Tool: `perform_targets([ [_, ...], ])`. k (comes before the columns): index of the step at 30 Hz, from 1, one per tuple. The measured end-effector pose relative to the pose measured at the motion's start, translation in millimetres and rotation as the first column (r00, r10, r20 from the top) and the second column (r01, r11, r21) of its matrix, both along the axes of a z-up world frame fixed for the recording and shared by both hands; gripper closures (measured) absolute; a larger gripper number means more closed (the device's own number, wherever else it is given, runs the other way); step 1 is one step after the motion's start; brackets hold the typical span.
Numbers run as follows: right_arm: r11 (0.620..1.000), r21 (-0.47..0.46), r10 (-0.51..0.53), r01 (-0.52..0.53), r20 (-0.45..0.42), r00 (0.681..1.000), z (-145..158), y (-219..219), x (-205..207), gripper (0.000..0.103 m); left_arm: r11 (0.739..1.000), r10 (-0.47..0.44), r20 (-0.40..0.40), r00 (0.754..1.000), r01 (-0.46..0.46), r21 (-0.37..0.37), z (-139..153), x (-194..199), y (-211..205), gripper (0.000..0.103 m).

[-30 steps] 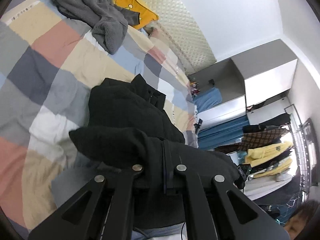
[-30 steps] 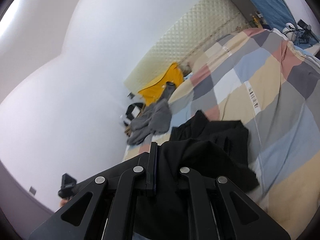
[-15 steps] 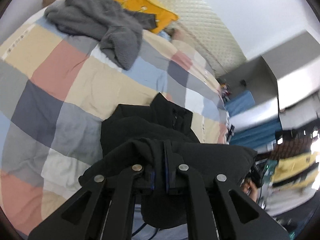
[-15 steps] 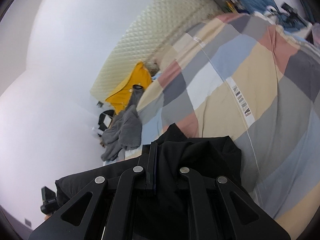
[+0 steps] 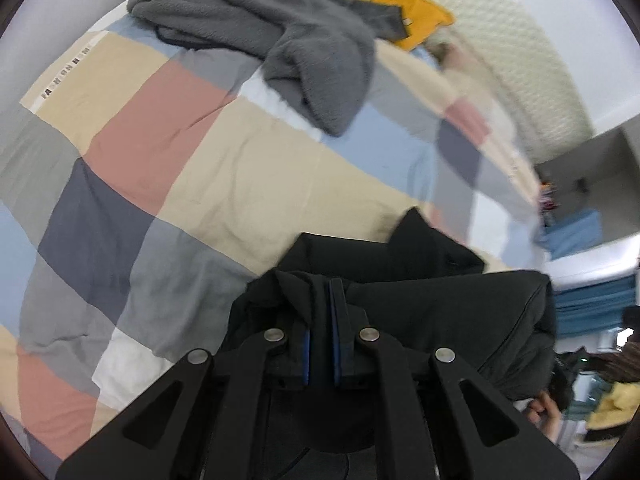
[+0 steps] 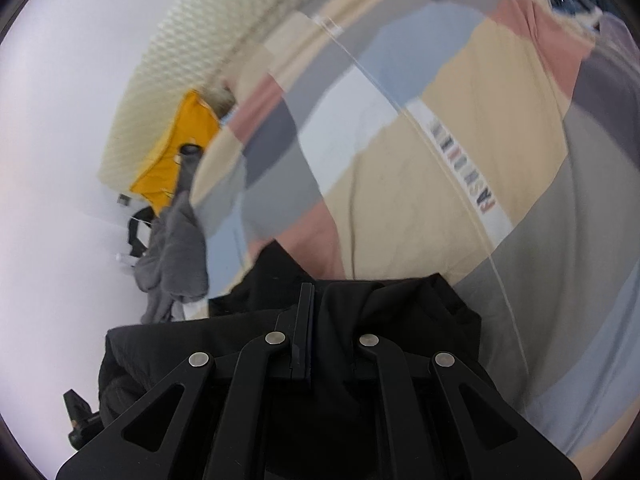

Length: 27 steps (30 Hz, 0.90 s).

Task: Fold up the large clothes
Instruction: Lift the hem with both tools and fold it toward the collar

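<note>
A large black garment (image 5: 420, 300) hangs bunched between both grippers above the checked bedspread (image 5: 200, 160). My left gripper (image 5: 322, 292) is shut on a fold of its black cloth, which wraps over the fingertips. In the right wrist view the same black garment (image 6: 380, 308) drapes over my right gripper (image 6: 306, 300), whose jaws are pressed together on the fabric. The garment's far edge trails on the bedspread (image 6: 460, 160) ahead of both grippers. A hand (image 5: 544, 416) shows at the lower right of the left wrist view.
A grey fleece garment (image 5: 288, 36) and a yellow cloth (image 5: 400, 4) lie near the padded headboard (image 5: 520, 64). The grey fleece garment (image 6: 176, 256) also hangs at the bed's left edge in the right wrist view. Shelves and hanging clothes (image 5: 600, 360) stand at the right.
Both grippers have swung downward and forward over the bed with the black garment, so the bedspread now fills more of each view. The garment's front edge has come closer to the bedspread.
</note>
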State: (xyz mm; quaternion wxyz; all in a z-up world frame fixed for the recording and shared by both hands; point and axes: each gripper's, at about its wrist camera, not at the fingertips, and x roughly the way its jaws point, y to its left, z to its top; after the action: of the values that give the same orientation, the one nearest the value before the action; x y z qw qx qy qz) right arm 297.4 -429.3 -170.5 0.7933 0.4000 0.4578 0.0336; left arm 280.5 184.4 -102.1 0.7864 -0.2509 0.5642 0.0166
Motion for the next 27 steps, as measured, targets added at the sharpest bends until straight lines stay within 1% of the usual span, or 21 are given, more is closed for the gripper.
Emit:
perform_targets([
  [1, 1.0, 0.007, -0.001, 0.001, -0.022, 1.0, -9, 0, 5, 0.098, 1.0, -0.001, -0.029, 1.0, 0.001, 0.02, -10, 8, -5, 0.094],
  [3, 1.0, 0.011, 0.003, -0.003, -0.049, 0.999, -22, -1, 15, 0.099, 0.999, -0.001, -0.061, 0.998, 0.003, 0.042, -24, 19, -11, 0.094],
  [5, 0.999, 0.042, -0.006, 0.009, -0.066, 0.998, -36, -4, 20, 0.099, 0.999, 0.0, -0.087, 0.996, 0.004, 0.052, -35, 28, -16, 0.094],
  [7, 0.999, 0.048, -0.009, 0.012, -0.068, 0.998, -47, -2, 22, 0.1, 0.997, -0.024, -0.116, 0.993, 0.033, 0.073, -49, 41, -23, 0.094],
  [10, 0.998, 0.063, -0.002, 0.007, -0.073, 0.997, -62, -1, 24, 0.102, 0.992, -0.041, -0.135, 0.99, 0.057, 0.11, -63, 50, -32, 0.094],
  [14, 0.997, 0.079, -0.009, 0.015, -0.082, 0.997, -74, 0, 29, 0.103, 0.986, -0.063, -0.135, 0.989, 0.083, 0.148, -74, 50, -42, 0.094],
  [17, 0.996, 0.081, -0.013, 0.02, -0.087, 0.996, -72, 1, 26, 0.103, 0.983, -0.066, -0.127, 0.99, 0.086, 0.164, -70, 43, -43, 0.094],
  [20, 0.994, 0.102, -0.036, 0.043, -0.072, 0.997, -64, -2, 16, 0.101, 0.986, -0.066, -0.115, 0.991, 0.082, 0.143, -65, 37, -41, 0.094],
  [22, 0.995, 0.096, -0.033, 0.037, -0.049, 0.998, -55, -1, 9, 0.096, 0.986, -0.089, -0.11, 0.99, 0.103, 0.134, -62, 29, -40, 0.094],
  [24, 0.996, 0.088, -0.02, 0.024, -0.044, 0.999, -46, 0, 3, 0.094, 0.986, -0.093, -0.105, 0.99, 0.106, 0.126, -57, 23, -40, 0.094],
  [25, 0.995, 0.091, -0.021, 0.025, -0.044, 0.999, -42, -2, 0, 0.093, 0.989, -0.088, -0.093, 0.992, 0.099, 0.114, -51, 16, -37, 0.092],
  [26, 0.995, 0.096, -0.022, 0.026, -0.043, 0.999, -37, -3, -5, 0.093, 0.99, -0.086, -0.089, 0.992, 0.095, 0.103, -47, 12, -36, 0.087],
  [27, 0.995, 0.099, -0.021, 0.025, -0.039, 0.999, -32, -5, -9, 0.09, 0.991, -0.085, -0.086, 0.993, 0.093, 0.093, -43, 9, -34, 0.084],
])
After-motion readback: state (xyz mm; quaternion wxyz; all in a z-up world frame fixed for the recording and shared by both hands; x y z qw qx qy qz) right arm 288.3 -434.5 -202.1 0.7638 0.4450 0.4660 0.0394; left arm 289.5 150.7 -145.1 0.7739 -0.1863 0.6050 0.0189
